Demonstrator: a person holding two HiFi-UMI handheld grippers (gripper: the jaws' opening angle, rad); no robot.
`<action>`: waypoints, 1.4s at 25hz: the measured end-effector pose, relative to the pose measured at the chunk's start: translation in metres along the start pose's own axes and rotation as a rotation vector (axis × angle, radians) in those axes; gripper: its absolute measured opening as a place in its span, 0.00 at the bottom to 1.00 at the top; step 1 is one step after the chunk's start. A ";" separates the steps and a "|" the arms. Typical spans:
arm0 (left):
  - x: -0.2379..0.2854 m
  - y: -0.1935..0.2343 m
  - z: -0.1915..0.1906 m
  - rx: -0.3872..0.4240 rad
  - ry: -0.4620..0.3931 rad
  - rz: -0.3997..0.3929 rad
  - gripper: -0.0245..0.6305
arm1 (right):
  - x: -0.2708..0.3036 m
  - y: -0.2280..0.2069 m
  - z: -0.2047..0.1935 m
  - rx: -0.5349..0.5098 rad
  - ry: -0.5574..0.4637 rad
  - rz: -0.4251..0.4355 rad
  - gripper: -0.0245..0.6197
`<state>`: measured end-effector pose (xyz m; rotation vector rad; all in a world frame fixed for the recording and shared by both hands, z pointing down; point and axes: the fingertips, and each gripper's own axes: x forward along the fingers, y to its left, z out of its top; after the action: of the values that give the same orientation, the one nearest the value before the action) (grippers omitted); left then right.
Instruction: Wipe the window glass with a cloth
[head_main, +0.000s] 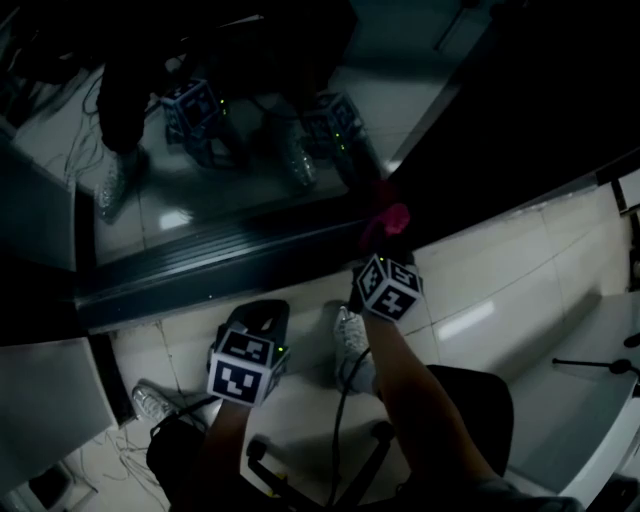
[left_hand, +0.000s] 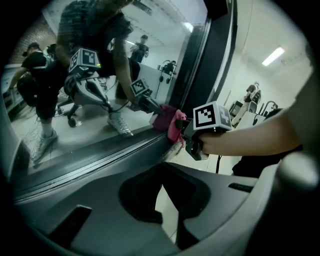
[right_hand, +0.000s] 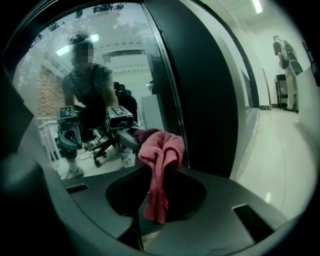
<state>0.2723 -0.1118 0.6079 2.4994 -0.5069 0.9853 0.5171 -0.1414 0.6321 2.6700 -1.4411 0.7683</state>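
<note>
Right gripper (right_hand: 159, 169) fingers pinch crumpled pink cloth (right_hand: 161, 149) against clear window glass (right_hand: 95, 45) for wiping | left gripper (left_hand: 165, 172) fingers together, empty.

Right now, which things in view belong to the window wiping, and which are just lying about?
Job in hand: pink cloth; right gripper, shut on it; window glass.
Lying about: left gripper, holding nothing; cables on the floor; chair base.
</note>
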 end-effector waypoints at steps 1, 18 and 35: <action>-0.003 0.003 -0.003 -0.007 0.003 0.001 0.04 | -0.001 0.007 -0.001 0.001 0.002 0.010 0.14; -0.075 0.062 -0.013 -0.115 -0.084 0.095 0.04 | -0.031 0.136 -0.040 -0.045 0.071 0.226 0.14; -0.167 0.129 -0.056 -0.223 -0.110 0.222 0.04 | -0.064 0.279 -0.100 -0.059 0.155 0.408 0.14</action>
<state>0.0665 -0.1640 0.5577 2.3407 -0.8932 0.8195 0.2270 -0.2283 0.6322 2.2386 -1.9551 0.9110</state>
